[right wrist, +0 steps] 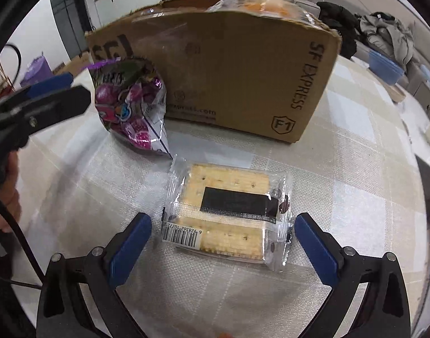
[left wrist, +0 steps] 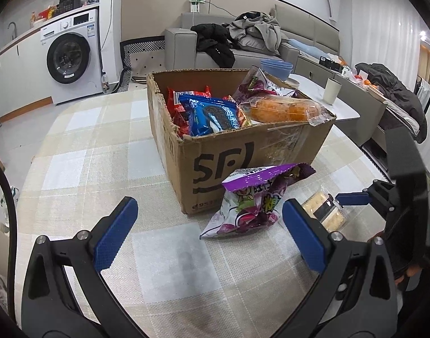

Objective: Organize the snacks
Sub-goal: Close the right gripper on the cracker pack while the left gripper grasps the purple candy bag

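Both tongs, left (left wrist: 209,233) and right (right wrist: 223,246), agape; glossy clear-wrapped cracker pack (right wrist: 229,211) beside corrugated box (right wrist: 229,70).

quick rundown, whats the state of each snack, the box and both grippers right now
cardboard box: open on top, upright, full of snacks
purple candy bag: on the table, leaning against the box
cracker pack: sealed, flat on the table
left gripper: open, holding nothing
right gripper: open, fingers either side of the cracker pack
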The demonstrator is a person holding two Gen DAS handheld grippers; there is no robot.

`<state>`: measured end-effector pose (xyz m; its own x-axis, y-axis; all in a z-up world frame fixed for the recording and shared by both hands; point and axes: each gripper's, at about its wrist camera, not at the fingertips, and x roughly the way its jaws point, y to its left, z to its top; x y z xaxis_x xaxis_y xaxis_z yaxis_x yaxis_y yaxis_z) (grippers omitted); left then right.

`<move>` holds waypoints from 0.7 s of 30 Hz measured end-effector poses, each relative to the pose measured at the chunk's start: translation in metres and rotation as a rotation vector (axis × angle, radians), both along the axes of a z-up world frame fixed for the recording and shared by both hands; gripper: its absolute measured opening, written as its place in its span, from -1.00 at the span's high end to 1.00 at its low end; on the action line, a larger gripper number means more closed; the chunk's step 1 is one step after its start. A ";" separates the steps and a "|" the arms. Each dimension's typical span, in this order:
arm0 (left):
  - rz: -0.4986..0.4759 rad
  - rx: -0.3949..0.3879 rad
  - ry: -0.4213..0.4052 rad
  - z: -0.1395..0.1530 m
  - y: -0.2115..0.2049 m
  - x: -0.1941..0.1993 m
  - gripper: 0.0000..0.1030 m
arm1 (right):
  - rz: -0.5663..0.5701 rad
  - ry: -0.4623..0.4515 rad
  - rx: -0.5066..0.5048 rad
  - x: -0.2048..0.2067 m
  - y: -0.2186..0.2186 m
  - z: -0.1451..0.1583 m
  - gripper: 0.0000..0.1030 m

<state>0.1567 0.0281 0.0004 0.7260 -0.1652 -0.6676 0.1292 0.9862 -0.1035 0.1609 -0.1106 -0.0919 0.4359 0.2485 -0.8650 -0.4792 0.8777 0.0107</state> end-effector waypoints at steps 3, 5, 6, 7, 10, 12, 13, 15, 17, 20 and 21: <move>0.002 0.002 0.003 -0.001 0.000 0.000 -0.98 | -0.018 0.000 -0.001 0.000 0.006 -0.001 -0.99; 0.003 0.001 0.003 -0.001 0.000 0.001 -0.98 | -0.012 -0.007 -0.002 -0.002 0.005 -0.001 -0.99; 0.003 0.001 0.002 -0.001 -0.001 0.001 -0.98 | -0.008 -0.015 0.003 -0.004 0.005 -0.001 -0.99; 0.002 0.002 0.001 -0.001 0.000 0.000 -0.98 | -0.004 -0.019 0.006 -0.005 0.007 -0.002 -0.99; -0.005 0.003 -0.009 0.001 0.000 -0.001 -0.98 | 0.004 -0.021 0.015 -0.010 0.001 -0.002 -0.99; -0.008 0.004 -0.012 0.000 0.000 -0.001 -0.98 | 0.005 -0.026 0.015 -0.011 0.000 -0.001 -0.94; -0.006 0.004 -0.010 0.000 0.000 0.000 -0.98 | 0.005 -0.028 0.017 -0.013 -0.001 -0.001 -0.89; -0.003 0.001 -0.002 -0.003 0.000 0.001 -0.98 | 0.012 -0.037 0.024 -0.016 -0.006 0.000 -0.68; 0.001 -0.002 0.008 -0.005 0.001 0.003 -0.98 | 0.013 -0.040 0.027 -0.016 -0.009 0.001 -0.64; 0.001 -0.002 0.016 -0.008 0.001 0.003 -0.98 | 0.018 -0.048 0.033 -0.017 -0.008 0.004 -0.44; 0.000 -0.001 0.017 -0.009 0.000 0.004 -0.98 | 0.020 -0.051 0.035 -0.013 -0.010 0.007 -0.36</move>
<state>0.1606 0.0280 -0.0081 0.7147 -0.1661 -0.6794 0.1279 0.9861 -0.1065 0.1475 -0.1202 -0.0849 0.4742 0.2869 -0.8323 -0.4969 0.8677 0.0160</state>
